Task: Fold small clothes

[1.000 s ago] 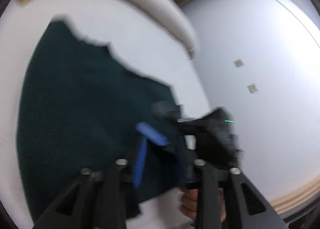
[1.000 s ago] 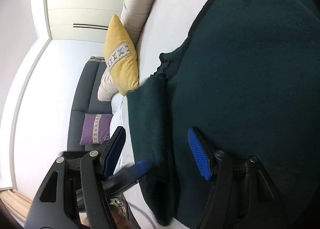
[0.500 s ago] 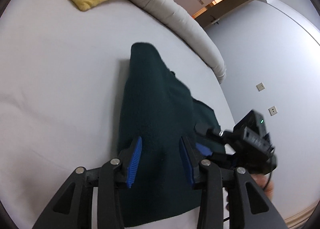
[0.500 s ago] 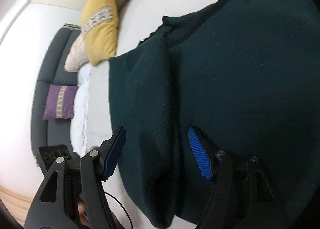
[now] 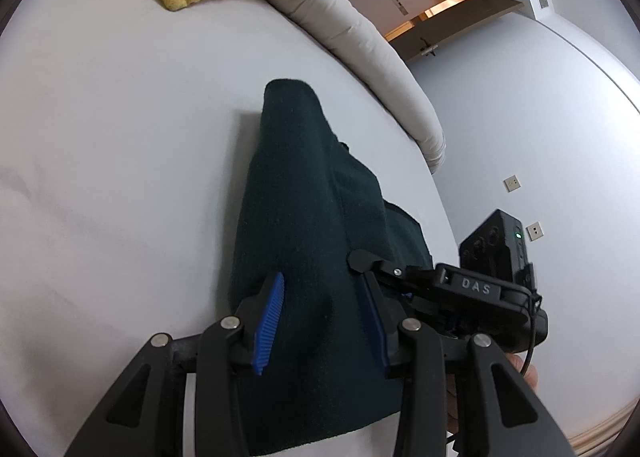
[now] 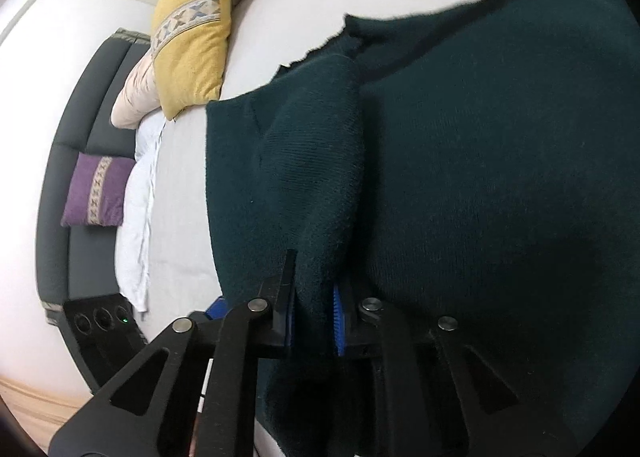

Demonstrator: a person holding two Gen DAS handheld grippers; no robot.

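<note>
Partly hidden behind both grippers, the sweater (image 6: 500, 177) lies on the bed (image 5: 120, 137) near its edge. Right gripper (image 6: 314, 321) pinches a fold; left gripper (image 5: 324, 321) gapes, fingers (image 5: 269, 317) straddling the cloth.

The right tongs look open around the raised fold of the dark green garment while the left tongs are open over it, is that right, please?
Not quite: the right tongs are shut on the raised fold of the dark green garment, as the right wrist view shows, its blue pads pinching the fabric. The left tongs are indeed open over it.
</note>
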